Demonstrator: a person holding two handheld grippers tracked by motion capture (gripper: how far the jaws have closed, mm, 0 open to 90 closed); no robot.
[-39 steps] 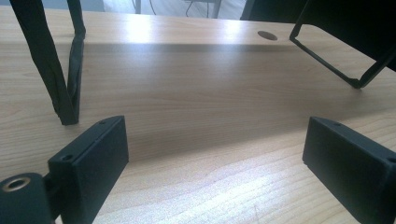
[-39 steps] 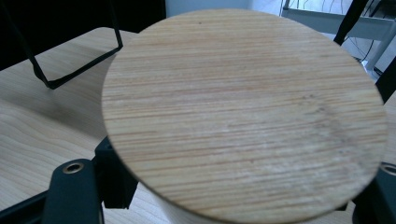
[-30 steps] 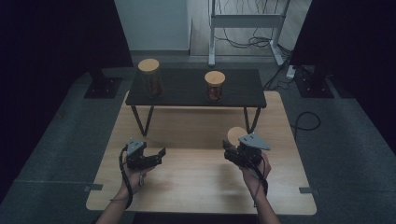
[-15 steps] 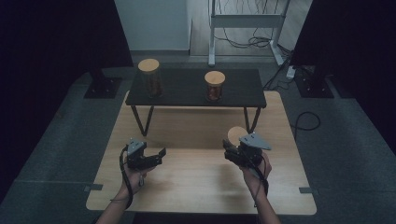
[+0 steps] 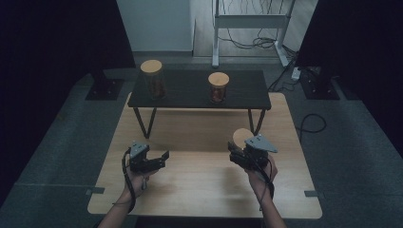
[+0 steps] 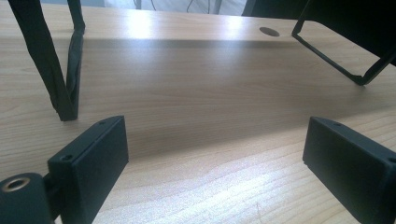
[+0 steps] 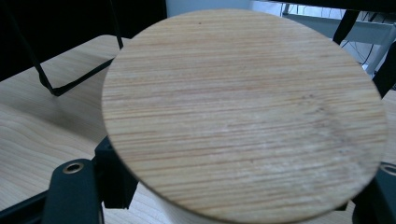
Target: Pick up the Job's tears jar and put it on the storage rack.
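Note:
My right gripper is shut on a round wooden lid and holds it just above the light wooden table, at the right. In the right gripper view the lid lies tilted between the black jaws, a pale rim showing beneath it. My left gripper hovers over the table's left part. Its jaws stand wide apart in the left gripper view, the left gripper having only bare wood between them. Two lidded glass jars, a tall one and a shorter one, stand on the black shelf.
The black shelf stands on thin metal legs at the table's far half. Behind it are a white metal frame and cables on the floor. Dark stands flank the table on both sides.

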